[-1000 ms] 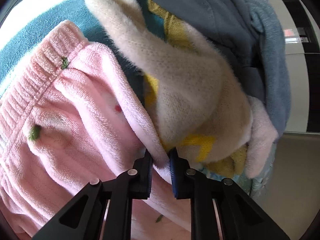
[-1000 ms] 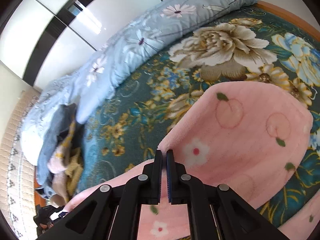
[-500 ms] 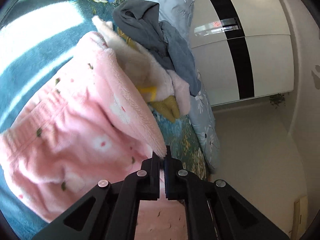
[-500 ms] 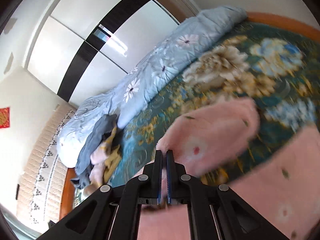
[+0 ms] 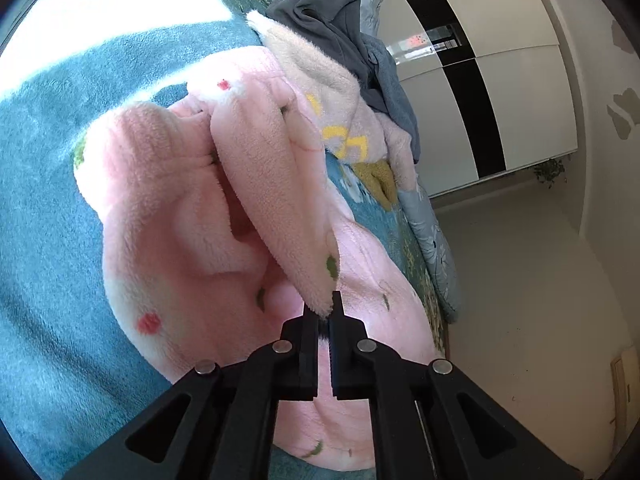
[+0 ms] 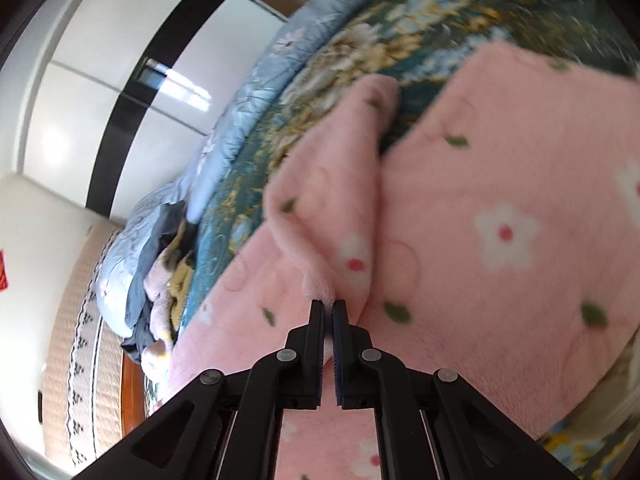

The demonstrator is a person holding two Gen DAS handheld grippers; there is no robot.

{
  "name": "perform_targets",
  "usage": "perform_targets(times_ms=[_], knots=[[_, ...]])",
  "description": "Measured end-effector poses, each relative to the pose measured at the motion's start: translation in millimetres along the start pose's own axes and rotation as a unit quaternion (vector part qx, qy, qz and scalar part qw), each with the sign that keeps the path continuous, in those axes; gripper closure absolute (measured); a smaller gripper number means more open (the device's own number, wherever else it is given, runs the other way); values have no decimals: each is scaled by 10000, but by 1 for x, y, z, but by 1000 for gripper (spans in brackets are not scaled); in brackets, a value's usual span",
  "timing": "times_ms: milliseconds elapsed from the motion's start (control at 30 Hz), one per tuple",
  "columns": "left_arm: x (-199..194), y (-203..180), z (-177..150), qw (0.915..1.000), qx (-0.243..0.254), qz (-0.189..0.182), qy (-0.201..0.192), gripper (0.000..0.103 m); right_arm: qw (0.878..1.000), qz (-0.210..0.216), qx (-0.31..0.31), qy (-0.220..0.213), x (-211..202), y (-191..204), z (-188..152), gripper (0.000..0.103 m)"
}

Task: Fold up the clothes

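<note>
pink garment: fluffy fleece | tongs: matt black plastic

Teal floral bedspread (big pale blossoms); pale-blue quilt along its edge; white wardrobe with black stripe.

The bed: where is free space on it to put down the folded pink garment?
Free: teal bedspread left of the pink garment, and the floral stretch between it and the blue quilt. Crowded: the clothes pile at the bed's edge.

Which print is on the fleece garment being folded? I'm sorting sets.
Pink fleece garment with white flowers and green leaves, clearest in the right wrist view.
</note>
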State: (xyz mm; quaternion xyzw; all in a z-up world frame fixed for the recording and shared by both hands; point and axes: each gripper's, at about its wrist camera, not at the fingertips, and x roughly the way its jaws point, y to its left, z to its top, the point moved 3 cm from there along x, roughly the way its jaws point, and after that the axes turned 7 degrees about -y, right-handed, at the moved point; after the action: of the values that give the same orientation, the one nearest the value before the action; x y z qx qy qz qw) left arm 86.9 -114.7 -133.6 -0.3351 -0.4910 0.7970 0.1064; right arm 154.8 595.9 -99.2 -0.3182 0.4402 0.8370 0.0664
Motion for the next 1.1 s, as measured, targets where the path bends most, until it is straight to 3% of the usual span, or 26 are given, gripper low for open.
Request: perform_targets(times_ms=[167, 367, 467, 500, 533, 800, 867, 900, 933, 967, 1000, 1067, 1100], knots=[[5, -5, -3, 9998, 188, 101, 18, 97, 9994, -256, -224, -29, -4, 5, -1, 95], [4, 2, 6, 9996, -1, 220, -194, 69, 9888, -709, -1269, -334, -9, 50, 16, 91], [7, -1, 12, 9993, 99, 244, -265, 61, 9788, -871, -1827, -302, 5, 78, 21, 68], [9, -3, 13, 9992, 148, 262, -279, 60, 9740, -952, -2040, -257, 13, 86, 21, 54], [11, -3, 13, 9989, 171, 313, -295, 60, 9686, -1033, -2251, -212, 21, 95, 22, 50], [10, 4, 12, 9990, 120, 351, -243, 60, 8948, -2417, -3754, -94, 82, 122, 13, 50], [10, 6, 13, 9991, 54, 345, -250, 60, 8845, -2662, -3831, -79, 91, 118, 14, 52], [9, 5, 13, 9990, 67, 332, -276, 60, 8816, -2815, -3788, -97, 93, 115, 17, 54], [8, 5, 14, 9989, 101, 348, -312, 61, 8793, -2989, -3707, -128, 94, 112, 21, 71], [6, 3, 14, 9985, 148, 390, -348, 61, 8808, -3132, -3549, -132, 94, 108, 26, 82], [5, 3, 14, 9982, 167, 425, -386, 61, 8943, -3061, -3263, -88, 92, 105, 32, 93], [5, 4, 15, 9979, 132, 457, -429, 64, 9266, -2726, -2589, 31, 85, 100, 42, 96], [5, 4, 15, 9976, 150, 520, -427, 79, 9407, -2498, -2296, 23, 77, 101, 47, 97]])
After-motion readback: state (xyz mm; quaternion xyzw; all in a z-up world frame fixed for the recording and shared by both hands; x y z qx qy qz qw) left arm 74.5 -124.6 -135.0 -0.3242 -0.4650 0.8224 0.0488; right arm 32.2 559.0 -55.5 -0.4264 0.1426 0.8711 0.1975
